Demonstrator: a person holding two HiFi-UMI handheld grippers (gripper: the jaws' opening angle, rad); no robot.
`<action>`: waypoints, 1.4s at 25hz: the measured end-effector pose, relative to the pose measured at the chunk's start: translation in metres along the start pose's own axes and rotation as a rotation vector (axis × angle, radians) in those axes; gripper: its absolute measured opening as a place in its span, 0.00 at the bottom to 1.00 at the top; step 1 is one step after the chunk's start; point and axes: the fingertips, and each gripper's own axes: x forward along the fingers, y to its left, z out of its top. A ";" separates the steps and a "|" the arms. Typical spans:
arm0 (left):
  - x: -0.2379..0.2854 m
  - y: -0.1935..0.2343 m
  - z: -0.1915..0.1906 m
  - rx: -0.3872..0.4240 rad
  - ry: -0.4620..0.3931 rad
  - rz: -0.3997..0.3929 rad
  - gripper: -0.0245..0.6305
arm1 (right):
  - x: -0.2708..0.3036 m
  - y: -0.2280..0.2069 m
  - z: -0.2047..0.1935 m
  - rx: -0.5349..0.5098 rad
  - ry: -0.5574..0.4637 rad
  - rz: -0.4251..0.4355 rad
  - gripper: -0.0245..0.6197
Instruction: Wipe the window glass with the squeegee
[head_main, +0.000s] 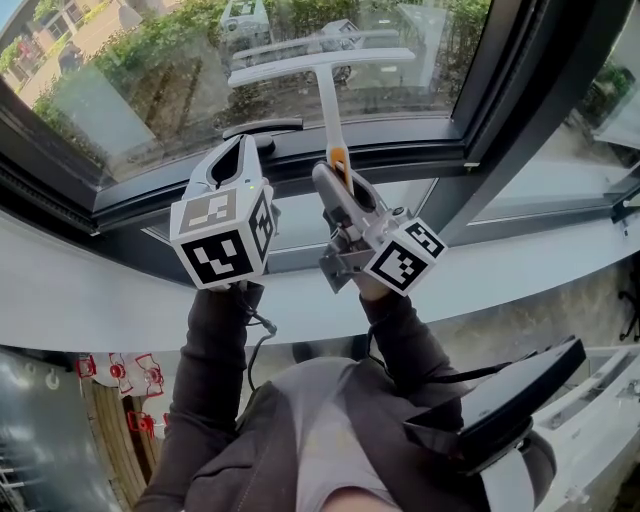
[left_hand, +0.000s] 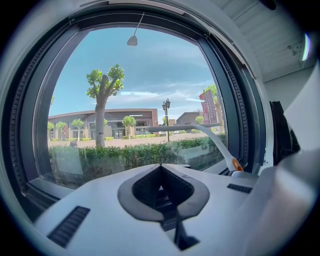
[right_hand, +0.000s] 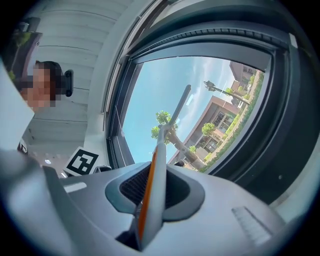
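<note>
The white squeegee (head_main: 322, 68) lies with its blade against the window glass (head_main: 150, 70); its handle runs down to an orange band. My right gripper (head_main: 337, 182) is shut on that handle, and in the right gripper view the white-and-orange handle (right_hand: 152, 195) stands between the jaws of the right gripper (right_hand: 155, 172), with the blade up on the pane. My left gripper (head_main: 244, 145) sits just left of it, shut and holding nothing, its tip near the black window handle (head_main: 262, 128). The left gripper (left_hand: 161, 167) faces the glass, and the squeegee (left_hand: 200, 129) crosses at its right.
A dark window frame (head_main: 470, 130) bounds the pane below and at the right, with a white sill (head_main: 90, 300) under it. A second pane (head_main: 560, 170) lies beyond the right post. A black device (head_main: 520, 395) sits near my body at lower right.
</note>
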 end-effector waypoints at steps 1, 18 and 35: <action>0.000 -0.001 0.000 0.001 0.000 0.000 0.04 | -0.002 -0.001 -0.002 0.004 0.001 -0.002 0.13; 0.000 -0.006 -0.003 0.010 0.003 -0.011 0.04 | -0.024 -0.022 -0.028 0.028 0.029 -0.059 0.13; -0.007 -0.009 -0.013 0.011 0.015 0.009 0.04 | -0.035 -0.028 -0.045 0.097 0.049 -0.079 0.13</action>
